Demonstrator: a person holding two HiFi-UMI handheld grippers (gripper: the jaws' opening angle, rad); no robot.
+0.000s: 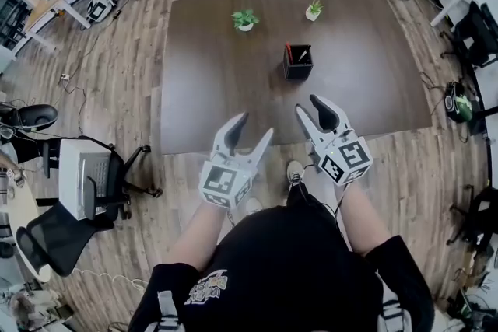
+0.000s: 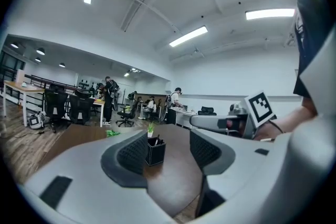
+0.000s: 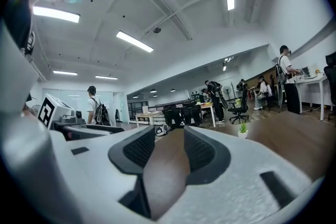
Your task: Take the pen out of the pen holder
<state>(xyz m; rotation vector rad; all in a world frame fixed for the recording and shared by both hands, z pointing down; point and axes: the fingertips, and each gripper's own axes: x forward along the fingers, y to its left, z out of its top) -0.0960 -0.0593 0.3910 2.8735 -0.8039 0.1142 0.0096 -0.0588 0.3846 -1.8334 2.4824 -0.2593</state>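
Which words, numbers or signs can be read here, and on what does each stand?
No word or number is legible.
Cube of the left tool: square black-and-white marker, no letters.
Cube of the right tool: same kind of marker.
Shirt print: too blurred to read.

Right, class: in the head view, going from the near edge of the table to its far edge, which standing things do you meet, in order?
Pen holder → broad-leaved potted plant → small potted plant, which is only a little farther back.
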